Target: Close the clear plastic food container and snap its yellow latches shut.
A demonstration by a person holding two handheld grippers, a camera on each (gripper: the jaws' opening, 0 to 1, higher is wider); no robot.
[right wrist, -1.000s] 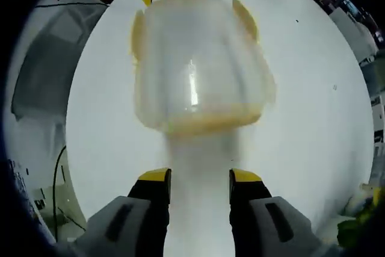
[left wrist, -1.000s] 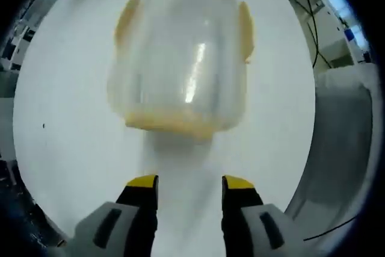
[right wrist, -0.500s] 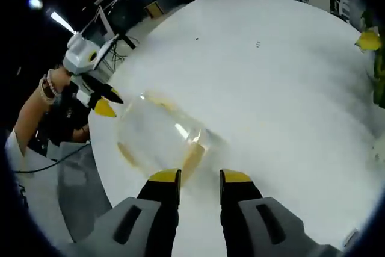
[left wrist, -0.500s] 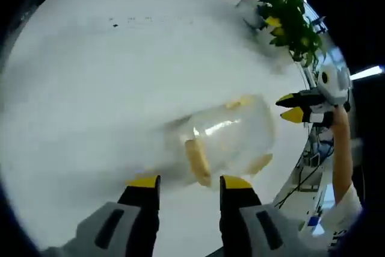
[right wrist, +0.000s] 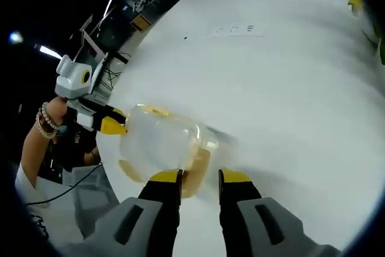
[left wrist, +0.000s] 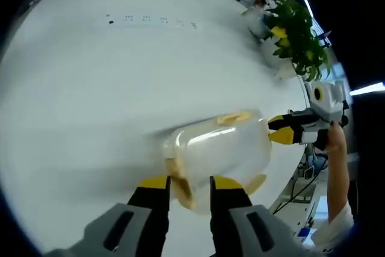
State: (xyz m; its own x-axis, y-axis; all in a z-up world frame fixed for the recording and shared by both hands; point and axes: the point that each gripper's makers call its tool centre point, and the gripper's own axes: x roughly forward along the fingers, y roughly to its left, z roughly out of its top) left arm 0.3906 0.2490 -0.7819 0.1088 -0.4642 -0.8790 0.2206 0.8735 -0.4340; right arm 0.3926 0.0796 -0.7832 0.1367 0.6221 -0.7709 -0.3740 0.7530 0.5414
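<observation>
In the left gripper view, the left claw (left wrist: 188, 183) is being held low over a white table (left wrist: 90, 88), its two yellow-tipped jaws standing apart with a narrow gap between them. Just ahead of the tips, and partly overlapped by them, a clear plastic container (left wrist: 216, 148) is lying on the table, its lid on. A yellow latch (left wrist: 180, 188) on the near end is being seen in the gap between the jaws — whether the tips are touching it cannot be told. Another yellow latch (left wrist: 236, 117) is showing on the far side of the container. Beyond the container, to the right, the right claw (left wrist: 278, 129) is being held by a hand (left wrist: 332, 142), its yellow tips just beside the container's far end. Further off, past that claw, a green plant (left wrist: 295, 34) is standing at the table's edge.

In the right gripper view, the right claw (right wrist: 200, 178) is being held with jaws a little apart, nothing clamped between them. The container (right wrist: 159, 145) is lying just ahead and to the left of the tips, a yellow latch (right wrist: 197, 164) facing them. On the far left side the left claw (right wrist: 113, 121) is being pressed close against the container — contact cannot be judged. A wrist with bracelets (right wrist: 45, 121) is showing behind it.
</observation>
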